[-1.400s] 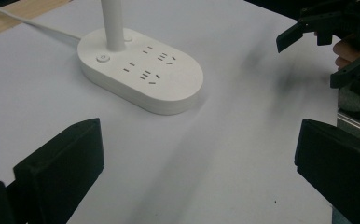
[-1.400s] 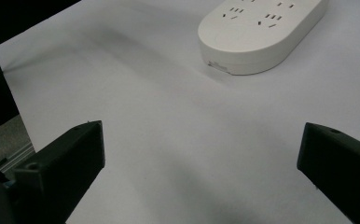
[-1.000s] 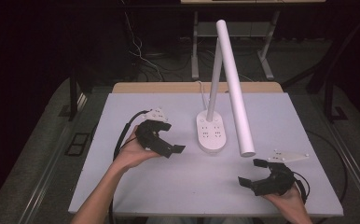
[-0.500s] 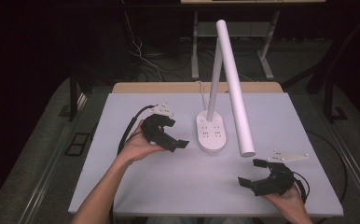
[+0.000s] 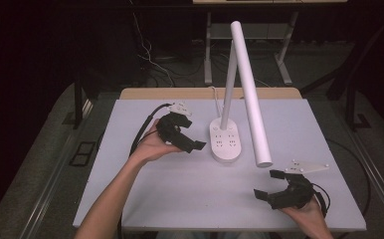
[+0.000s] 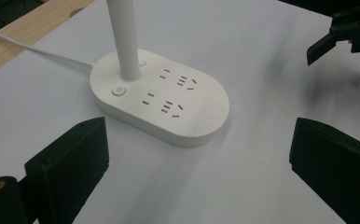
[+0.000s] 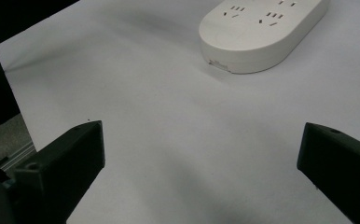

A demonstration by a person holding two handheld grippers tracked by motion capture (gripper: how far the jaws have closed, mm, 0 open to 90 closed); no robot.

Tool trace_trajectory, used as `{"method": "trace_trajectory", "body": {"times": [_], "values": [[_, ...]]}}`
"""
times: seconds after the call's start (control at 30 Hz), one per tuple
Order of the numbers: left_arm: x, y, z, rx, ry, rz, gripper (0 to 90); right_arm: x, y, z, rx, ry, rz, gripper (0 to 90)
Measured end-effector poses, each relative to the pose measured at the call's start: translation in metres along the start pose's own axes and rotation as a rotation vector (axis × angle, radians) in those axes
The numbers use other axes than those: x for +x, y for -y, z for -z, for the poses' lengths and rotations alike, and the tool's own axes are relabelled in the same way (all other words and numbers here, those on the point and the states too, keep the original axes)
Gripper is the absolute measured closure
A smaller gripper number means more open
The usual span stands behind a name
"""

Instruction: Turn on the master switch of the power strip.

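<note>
Nearest: right tool (image 5: pixel 274 185) at worktop (image 5: pixel 145 194) front-right corner, jaws spread wide, nothing btwn them, hand under it, palm up.

Count: 2 tools, 1 desk lamp, 1 white cord.

Mid-worktop: left tool (image 5: pixel 189 141), also gaping, empty, held above the surface just left of lamp base (image 5: pixel 226 140); forearm comes in diagonally from bottom-left, wrist cocked, jaws aimed at base. Not touching it.

Lamp base: white oval slab, flat on worktop centre, w/ 2 socket groups and a small round button (image 6: pixel 117 90) beside the stem. Stem (image 5: pixel 228 84) rises upright from rear of base; long white tube head (image 5: pixel 250 92) slopes down toward front-right.

Far: cord (image 6: pixel 38 52) runs from base to the wooden back edge.
</note>
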State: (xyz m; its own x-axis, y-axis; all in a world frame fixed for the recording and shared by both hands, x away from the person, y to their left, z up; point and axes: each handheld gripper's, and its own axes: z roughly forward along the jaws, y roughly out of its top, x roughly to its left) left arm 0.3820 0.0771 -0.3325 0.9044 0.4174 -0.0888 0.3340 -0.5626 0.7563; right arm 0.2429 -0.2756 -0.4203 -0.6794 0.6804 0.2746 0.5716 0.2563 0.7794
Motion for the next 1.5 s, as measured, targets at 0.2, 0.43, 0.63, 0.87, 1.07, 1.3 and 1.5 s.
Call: {"method": "trace_trajectory", "body": {"times": [0.2, 0.43, 0.63, 0.87, 1.07, 1.3, 1.5], "values": [[0.005, -0.007, -0.005, 0.01, -0.001, -0.012, 4.5, -0.001, 0.0, 0.0, 0.0, -0.001, 0.001, 0.3], [0.014, -0.013, -0.013, 0.003, -0.014, -0.005, 8.5, -0.001, 0.0, 0.0, 0.0, -0.001, 0.004, 0.3], [0.022, -0.018, -0.017, -0.012, -0.023, 0.006, 12.4, -0.002, 0.001, 0.0, -0.001, -0.003, 0.003, 0.3], [0.035, -0.021, -0.019, -0.022, -0.026, 0.037, 17.2, -0.001, 0.001, 0.0, 0.002, -0.004, 0.001, 0.3], [0.05, -0.019, -0.022, -0.073, -0.046, 0.132, 23.6, -0.001, 0.001, 0.0, 0.002, -0.005, 0.002, 0.3], [0.062, -0.015, -0.03, -0.092, -0.032, 0.186, 30.0, -0.001, 0.001, 0.0, 0.0, -0.005, 0.002, 0.3], [0.067, -0.013, -0.04, -0.102, -0.023, 0.216, 41.3, -0.001, 0.001, -0.001, 0.006, -0.007, -0.002, 0.3]]}}
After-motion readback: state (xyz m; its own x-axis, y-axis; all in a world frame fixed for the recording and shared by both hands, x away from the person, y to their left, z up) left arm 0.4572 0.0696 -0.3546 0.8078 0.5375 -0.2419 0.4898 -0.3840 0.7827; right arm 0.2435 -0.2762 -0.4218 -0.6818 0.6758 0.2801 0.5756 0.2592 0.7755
